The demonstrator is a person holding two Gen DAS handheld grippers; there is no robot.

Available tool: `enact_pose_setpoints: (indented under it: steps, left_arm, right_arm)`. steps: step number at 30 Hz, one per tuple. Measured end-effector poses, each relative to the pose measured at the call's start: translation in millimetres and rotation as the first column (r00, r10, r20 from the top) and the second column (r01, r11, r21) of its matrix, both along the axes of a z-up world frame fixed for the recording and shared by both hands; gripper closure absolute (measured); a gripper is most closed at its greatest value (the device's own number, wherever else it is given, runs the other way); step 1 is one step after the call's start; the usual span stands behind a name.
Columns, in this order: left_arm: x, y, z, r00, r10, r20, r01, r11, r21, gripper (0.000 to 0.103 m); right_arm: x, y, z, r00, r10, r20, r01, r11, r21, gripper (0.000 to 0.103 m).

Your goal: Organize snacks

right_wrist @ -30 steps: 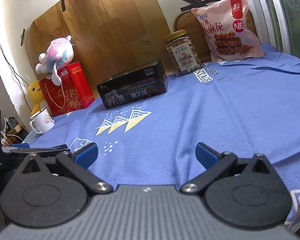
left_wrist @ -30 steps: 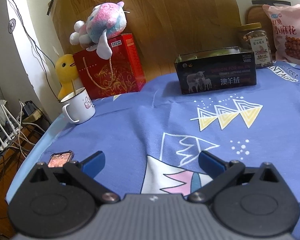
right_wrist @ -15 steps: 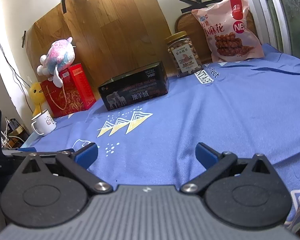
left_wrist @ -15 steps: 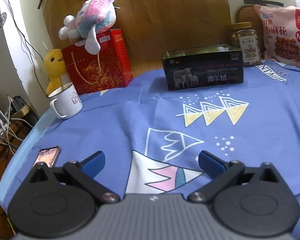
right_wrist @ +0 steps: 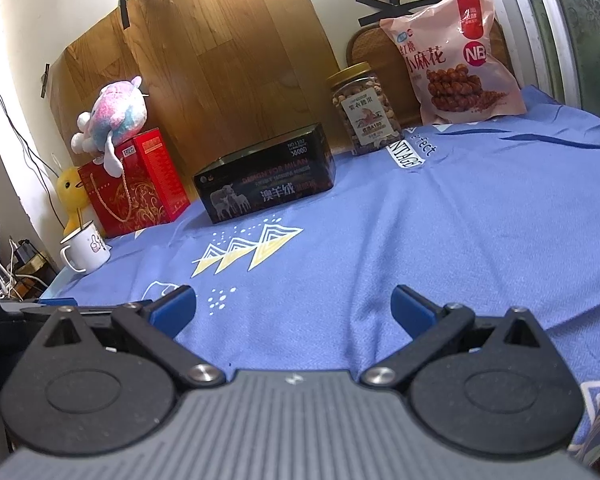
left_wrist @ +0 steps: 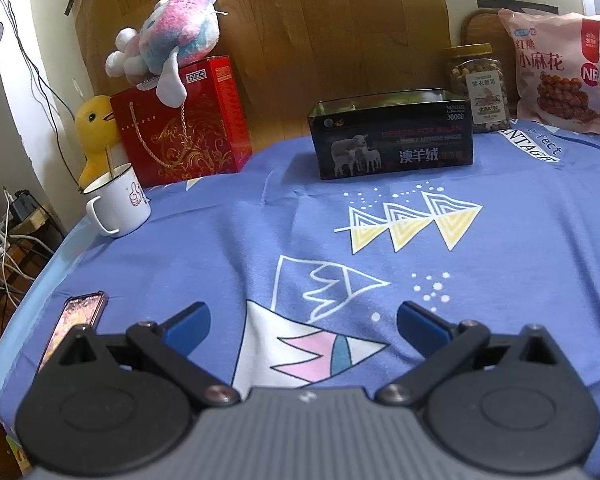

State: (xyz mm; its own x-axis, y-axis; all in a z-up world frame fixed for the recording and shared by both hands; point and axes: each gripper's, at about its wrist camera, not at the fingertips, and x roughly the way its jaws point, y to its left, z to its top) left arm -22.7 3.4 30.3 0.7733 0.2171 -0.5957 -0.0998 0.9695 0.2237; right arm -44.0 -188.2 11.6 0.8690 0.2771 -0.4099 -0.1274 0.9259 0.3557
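Note:
A pink snack bag [left_wrist: 556, 76] [right_wrist: 456, 52] leans against the back wall at the far right. A clear jar of nuts [left_wrist: 478, 88] [right_wrist: 366, 110] with a yellow lid stands left of it. A black open tin box [left_wrist: 392, 136] [right_wrist: 266, 174] sits at the back centre. My left gripper [left_wrist: 304, 326] is open and empty, low over the blue cloth near the front. My right gripper [right_wrist: 292, 306] is open and empty, also low near the front, with the left gripper's body at its left.
A red gift box [left_wrist: 180, 128] [right_wrist: 136, 188] with a plush toy [left_wrist: 168, 48] on top stands at the back left, beside a yellow duck [left_wrist: 94, 128] and a white mug [left_wrist: 118, 204] [right_wrist: 84, 250]. A phone [left_wrist: 74, 322] lies near the table's left edge.
The left gripper's view has swung a little, first left then back right, so the box and mug shifted in frame. The right gripper has barely moved. Both stay open.

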Motion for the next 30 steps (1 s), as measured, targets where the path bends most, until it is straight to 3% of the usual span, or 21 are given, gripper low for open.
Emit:
enact_pose_setpoints:
  steps: [30]
  left_arm:
    - [0.2,2.5,-3.1,1.0,0.002,-0.006,-0.002,1.0,-0.01,0.0]
  right_arm:
    - [0.3,-1.6,0.1,1.0,-0.003,-0.002,0.003,1.0,0.004,0.0]
